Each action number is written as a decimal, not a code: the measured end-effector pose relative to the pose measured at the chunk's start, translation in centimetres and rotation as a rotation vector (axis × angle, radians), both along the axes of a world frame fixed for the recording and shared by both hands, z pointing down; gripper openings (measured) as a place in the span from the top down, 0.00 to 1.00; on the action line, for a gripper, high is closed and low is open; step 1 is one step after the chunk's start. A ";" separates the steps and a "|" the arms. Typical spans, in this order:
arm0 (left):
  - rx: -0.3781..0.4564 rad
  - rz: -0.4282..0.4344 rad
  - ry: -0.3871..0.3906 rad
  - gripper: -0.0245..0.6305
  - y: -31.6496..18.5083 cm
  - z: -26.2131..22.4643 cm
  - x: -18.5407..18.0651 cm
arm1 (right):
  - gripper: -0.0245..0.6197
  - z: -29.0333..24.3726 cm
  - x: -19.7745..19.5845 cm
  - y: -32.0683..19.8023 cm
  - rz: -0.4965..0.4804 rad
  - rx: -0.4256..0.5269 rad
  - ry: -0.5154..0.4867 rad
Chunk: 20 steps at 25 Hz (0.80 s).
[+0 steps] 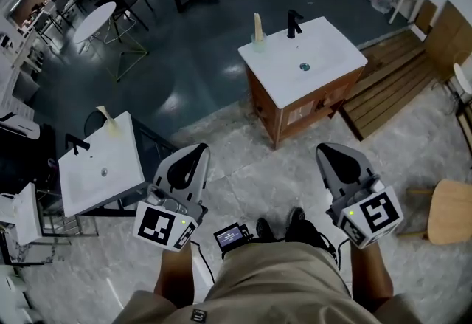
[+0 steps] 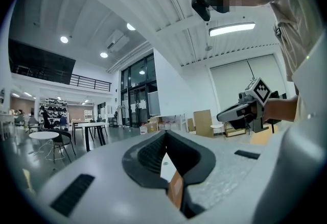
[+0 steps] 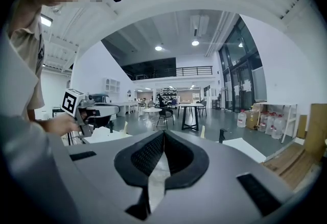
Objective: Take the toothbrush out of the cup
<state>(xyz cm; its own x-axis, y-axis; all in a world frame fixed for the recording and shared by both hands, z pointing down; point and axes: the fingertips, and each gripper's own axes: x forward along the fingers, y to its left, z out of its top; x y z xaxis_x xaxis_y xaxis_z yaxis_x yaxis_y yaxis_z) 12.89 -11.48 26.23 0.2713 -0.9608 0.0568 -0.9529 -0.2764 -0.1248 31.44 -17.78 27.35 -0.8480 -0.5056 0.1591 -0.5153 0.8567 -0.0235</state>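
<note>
A pale toothbrush stands upright in a small cup at the back left corner of a white sink top on a wooden cabinet, beside a black tap. That sink lies well ahead of both grippers. My left gripper and right gripper are held level in front of the person's waist, both shut and empty. In the right gripper view the toothbrush and tap show far off past the shut jaws. The left gripper view shows the right gripper off to the side.
A second white sink with its own pale brush and black tap stands at the left. Wooden planks lie right of the cabinet, a wooden stool at the far right. Tables and chairs fill the back.
</note>
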 end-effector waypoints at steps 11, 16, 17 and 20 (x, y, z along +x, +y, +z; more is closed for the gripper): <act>-0.032 -0.097 -0.007 0.95 -8.7 1.3 -3.5 | 0.95 2.0 -3.4 -12.7 -0.042 -0.020 0.012; -0.066 -0.136 -0.014 0.95 -16.0 2.8 -4.2 | 0.95 3.7 -6.0 -21.4 -0.095 -0.033 0.007; -0.073 -0.139 -0.013 0.95 -17.6 3.1 -4.2 | 0.95 4.2 -6.4 -23.3 -0.103 -0.039 0.012; -0.087 -0.144 -0.002 0.95 -22.3 3.9 -3.9 | 0.95 5.5 -8.0 -29.2 -0.126 -0.040 0.025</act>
<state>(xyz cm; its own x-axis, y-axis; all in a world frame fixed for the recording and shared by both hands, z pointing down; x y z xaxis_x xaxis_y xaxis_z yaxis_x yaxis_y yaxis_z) 9.01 -33.75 30.18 0.1306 -0.9813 0.1415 -0.9832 -0.1465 -0.1085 23.45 -46.97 32.85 -0.8998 -0.3886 0.1985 -0.4049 0.9131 -0.0475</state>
